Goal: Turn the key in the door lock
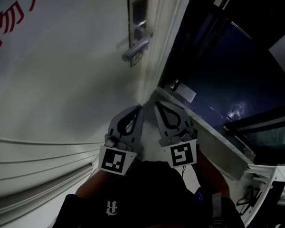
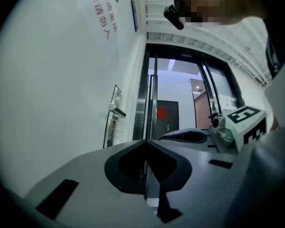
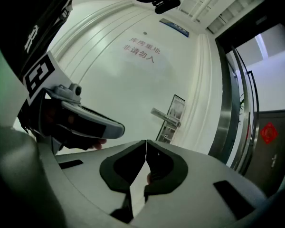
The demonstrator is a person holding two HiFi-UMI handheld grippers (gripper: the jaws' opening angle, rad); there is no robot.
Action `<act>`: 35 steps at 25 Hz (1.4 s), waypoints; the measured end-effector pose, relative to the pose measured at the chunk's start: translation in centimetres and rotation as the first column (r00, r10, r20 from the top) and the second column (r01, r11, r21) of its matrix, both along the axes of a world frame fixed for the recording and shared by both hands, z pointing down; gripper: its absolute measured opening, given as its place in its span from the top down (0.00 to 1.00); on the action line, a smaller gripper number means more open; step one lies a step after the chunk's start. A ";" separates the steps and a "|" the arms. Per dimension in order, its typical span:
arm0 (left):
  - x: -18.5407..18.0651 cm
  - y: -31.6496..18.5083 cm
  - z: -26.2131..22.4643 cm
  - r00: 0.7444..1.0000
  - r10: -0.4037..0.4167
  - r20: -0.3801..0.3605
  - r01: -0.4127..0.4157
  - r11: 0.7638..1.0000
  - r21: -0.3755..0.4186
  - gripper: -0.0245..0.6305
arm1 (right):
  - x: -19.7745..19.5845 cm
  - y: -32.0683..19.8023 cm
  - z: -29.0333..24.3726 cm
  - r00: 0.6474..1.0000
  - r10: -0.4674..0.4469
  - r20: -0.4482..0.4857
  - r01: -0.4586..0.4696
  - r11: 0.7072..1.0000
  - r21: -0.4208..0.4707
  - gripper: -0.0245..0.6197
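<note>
Grey left gripper [image 1: 138,109] and right gripper [image 1: 157,104], both closed and empty, hang at lower centre, well short of the silver lever-handled door lock [image 1: 137,42] at upper centre, seemingly awaiting approach.

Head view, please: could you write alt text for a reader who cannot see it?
The left gripper and right gripper, both shut, point side by side at a white door, below its lever handle and lock plate.

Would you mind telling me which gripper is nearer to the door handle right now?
Left, but only slightly. The left gripper is almost straight below the door handle, well short of it; the right gripper, alongside, is offset to the handle's right. Neither touches the handle.
</note>
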State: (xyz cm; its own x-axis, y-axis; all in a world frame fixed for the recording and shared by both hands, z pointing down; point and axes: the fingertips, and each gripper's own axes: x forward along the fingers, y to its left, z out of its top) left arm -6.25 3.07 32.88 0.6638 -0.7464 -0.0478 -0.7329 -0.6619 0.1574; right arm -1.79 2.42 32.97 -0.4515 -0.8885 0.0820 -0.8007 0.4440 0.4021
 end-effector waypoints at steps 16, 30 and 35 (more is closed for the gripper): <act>-2.0 -9.2 0.4 0.987 -0.158 0.041 0.159 0.987 -0.006 0.95 | -0.7 -15.9 -0.2 0.704 0.112 -0.702 0.267 0.874 0.407 0.94; -2.1 -10.7 -0.3 0.956 -0.291 0.043 0.292 0.956 -0.006 0.95 | -3.2 -18.3 0.4 0.685 0.059 -0.726 0.385 0.816 0.430 0.85; -2.3 -11.1 0.0 0.955 -0.292 0.047 0.293 0.956 -0.013 0.95 | -3.9 -18.9 0.1 0.699 0.105 -0.707 0.354 0.809 0.470 0.86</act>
